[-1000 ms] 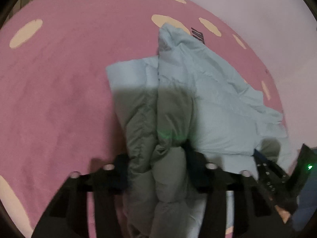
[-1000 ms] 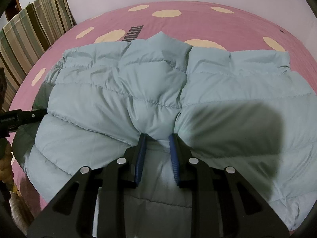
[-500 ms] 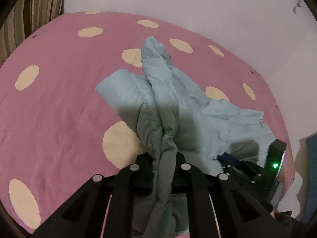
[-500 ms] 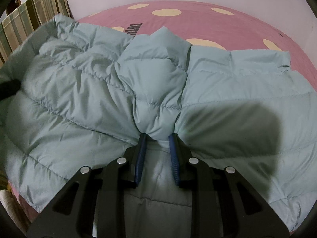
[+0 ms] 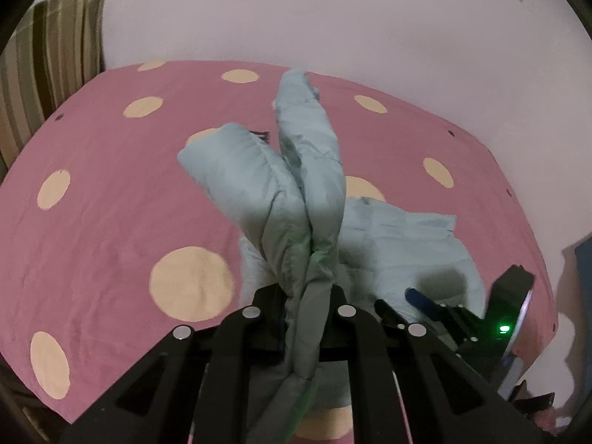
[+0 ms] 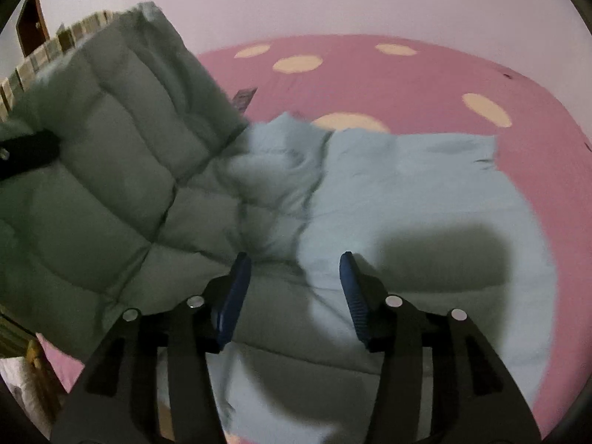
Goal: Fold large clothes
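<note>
Left wrist view: the left hand-held gripper [image 5: 307, 318] clenches a bunched fold of the puffy, quilted pale-blue jacket [image 5: 292, 192], lifted above the pink polka-dot bed [image 5: 103, 185]. Only the right wrist view shows the right hand-held gripper [image 6: 292, 292] spread, released, over the jacket's flat half [image 6: 407, 192].

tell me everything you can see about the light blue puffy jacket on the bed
The jacket is pale blue and quilted in stitched, padded rows, soft and matte. Its right part lies flat on the pink spotted bedspread. Its left side is lifted in a bunched fold, pinched in the left gripper, with a sleeve-like tube sticking up. The right gripper hangs open just above the flat part, gripping nothing. No zipper or label shows.
</note>
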### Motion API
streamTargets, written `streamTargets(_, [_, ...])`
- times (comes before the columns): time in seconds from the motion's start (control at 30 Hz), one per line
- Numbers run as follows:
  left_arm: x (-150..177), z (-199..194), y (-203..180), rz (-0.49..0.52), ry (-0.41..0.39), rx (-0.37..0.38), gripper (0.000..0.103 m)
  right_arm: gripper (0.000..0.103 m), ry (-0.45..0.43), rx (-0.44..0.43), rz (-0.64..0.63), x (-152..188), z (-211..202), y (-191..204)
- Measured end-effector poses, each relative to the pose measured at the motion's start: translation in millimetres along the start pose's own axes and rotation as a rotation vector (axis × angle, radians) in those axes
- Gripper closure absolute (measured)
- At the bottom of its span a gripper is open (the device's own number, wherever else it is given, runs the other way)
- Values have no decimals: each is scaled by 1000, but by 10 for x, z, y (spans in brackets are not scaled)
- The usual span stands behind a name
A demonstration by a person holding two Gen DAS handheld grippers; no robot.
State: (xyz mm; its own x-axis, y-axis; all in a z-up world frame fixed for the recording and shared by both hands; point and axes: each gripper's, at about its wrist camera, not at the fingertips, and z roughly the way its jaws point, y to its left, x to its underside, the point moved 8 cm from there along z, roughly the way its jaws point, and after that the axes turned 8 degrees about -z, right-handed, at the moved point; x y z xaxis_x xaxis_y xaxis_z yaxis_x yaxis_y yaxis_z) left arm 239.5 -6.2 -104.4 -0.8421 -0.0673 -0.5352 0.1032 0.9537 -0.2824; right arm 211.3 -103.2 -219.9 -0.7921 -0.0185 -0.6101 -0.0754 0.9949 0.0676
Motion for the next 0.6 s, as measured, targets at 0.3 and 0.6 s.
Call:
streamTargets(0.3, [210, 342, -857, 113, 14, -52, 94, 52, -33, 61, 147, 325, -503, -1097])
streamTargets(0.6, [531, 992, -1432, 174, 73, -91, 94, 51, -43, 111, 277, 684, -780, -1917])
